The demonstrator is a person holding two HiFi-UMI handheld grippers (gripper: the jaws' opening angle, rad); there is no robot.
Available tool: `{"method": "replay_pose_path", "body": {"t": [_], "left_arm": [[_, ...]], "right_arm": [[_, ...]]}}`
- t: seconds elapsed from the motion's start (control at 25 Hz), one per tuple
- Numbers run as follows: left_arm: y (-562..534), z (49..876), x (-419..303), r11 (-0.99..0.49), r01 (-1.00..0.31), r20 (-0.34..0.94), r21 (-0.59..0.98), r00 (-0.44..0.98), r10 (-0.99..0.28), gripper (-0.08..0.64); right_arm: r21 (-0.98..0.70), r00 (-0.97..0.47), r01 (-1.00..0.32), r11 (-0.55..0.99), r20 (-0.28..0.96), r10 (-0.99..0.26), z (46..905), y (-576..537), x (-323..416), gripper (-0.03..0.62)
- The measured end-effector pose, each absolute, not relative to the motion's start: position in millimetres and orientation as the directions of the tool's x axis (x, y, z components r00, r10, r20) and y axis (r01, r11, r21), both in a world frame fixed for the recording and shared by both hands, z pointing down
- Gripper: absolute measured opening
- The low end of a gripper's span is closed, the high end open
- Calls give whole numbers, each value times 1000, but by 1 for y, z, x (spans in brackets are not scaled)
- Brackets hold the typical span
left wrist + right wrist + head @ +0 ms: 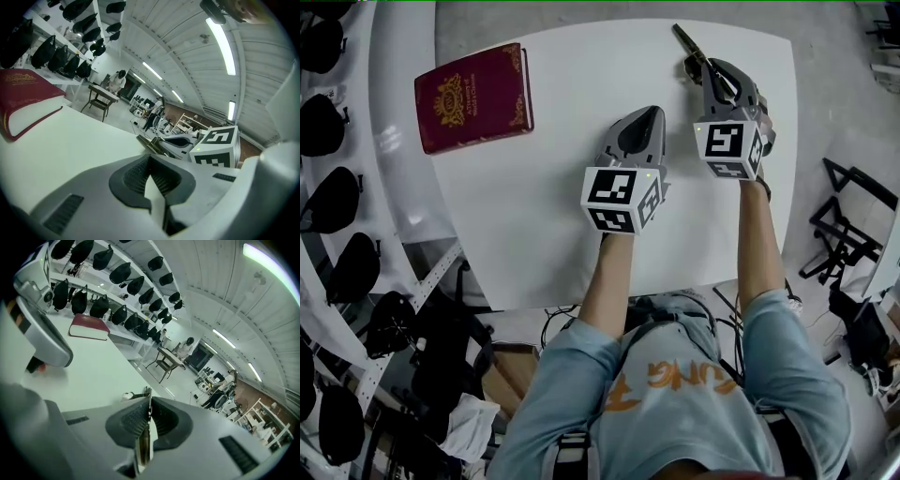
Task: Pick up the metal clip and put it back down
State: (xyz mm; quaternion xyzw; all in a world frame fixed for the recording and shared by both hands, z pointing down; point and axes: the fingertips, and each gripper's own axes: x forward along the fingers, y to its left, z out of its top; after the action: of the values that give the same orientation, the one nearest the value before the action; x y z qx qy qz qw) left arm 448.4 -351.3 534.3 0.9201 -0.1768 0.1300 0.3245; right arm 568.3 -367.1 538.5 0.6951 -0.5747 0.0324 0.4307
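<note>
**Head view.** The slim, dark brass-toned metal clip (687,44) is located near the far edge of the white counter (572,84). Its long axis runs from 11 o'clock to 5 o'clock, in line with the right gripper (713,70), and it projects from that gripper's tip toward 11 o'clock. The left gripper (648,112) is positioned apart from the clip, at 8 o'clock of it. The right gripper is therefore judged to be the working one. A dark red hardback book (473,97) lies at 10 o'clock.

**Left gripper view.** The jaws are brought together with nothing between them. The clip is seen ahead at 12 o'clock.

**Right gripper view.** The jaws are clamped on the clip's thin metal strip, which protrudes ahead at 12 o'clock. Whether the clip is raised off the counter cannot be determined.
</note>
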Motion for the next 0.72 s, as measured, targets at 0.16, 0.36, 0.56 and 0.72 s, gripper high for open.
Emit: {"method": "replay_pose_path", "body": {"t": [0.16,0.36,0.56,0.72], "left_arm": [[-352,538,446,-722,-418,369,552,899,-238,21],[-354,539,438,-720,-435,384,541,889,-249,21],[-353,536,431,-719,-450,395,530,881,-261,21],[-346,537,427,-722,-459,412,518,873,-260,21]], "right_arm": [[565,325,-823,51,543,-775,543,-369,564,34],[552,301,-830,74,557,-774,551,-366,556,34],[437,249,-899,38,579,-776,555,-363,550,65],[299,213,-954,-39,575,-790,554,-357,549,84]]}}
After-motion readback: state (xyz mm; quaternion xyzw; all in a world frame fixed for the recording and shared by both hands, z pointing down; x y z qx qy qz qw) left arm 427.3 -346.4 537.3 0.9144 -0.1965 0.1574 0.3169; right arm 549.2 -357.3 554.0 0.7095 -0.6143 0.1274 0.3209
